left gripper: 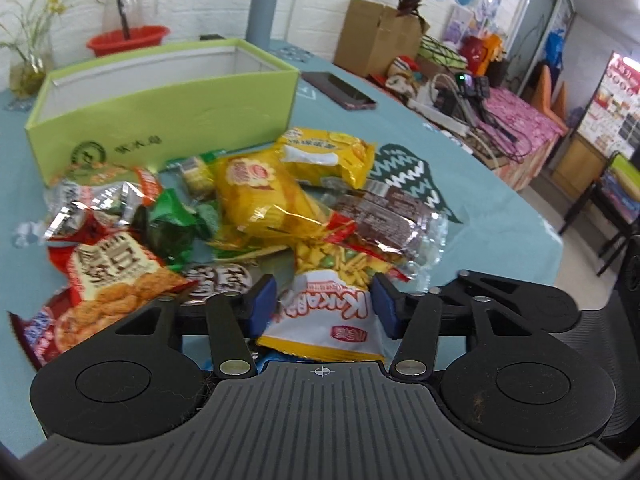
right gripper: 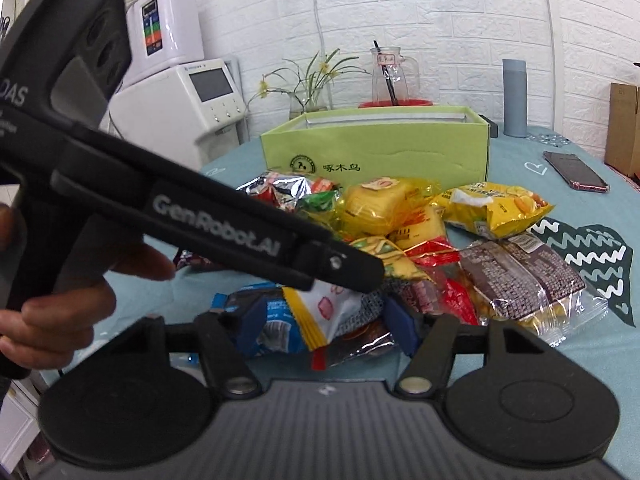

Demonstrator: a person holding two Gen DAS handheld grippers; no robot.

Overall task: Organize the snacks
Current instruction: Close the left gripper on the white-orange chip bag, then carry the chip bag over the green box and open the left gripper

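Snack heap: mid-tabletop, just before the green box.
White packet: near edge of the heap, between the left gripper jaws, which stand wide; contact uncertain.
Right gripper: jaws wide around the heap's near packets.
Handling: light, soft, crinkly, slippery film; contents likely brittle. Pinch the sealed end or flat middle gently.

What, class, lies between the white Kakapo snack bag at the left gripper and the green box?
The rest of the snack pile: the yellow cake pack and the yellow chip bag lie between the Kakapo bag and the green box. Nothing covers the box's open top.
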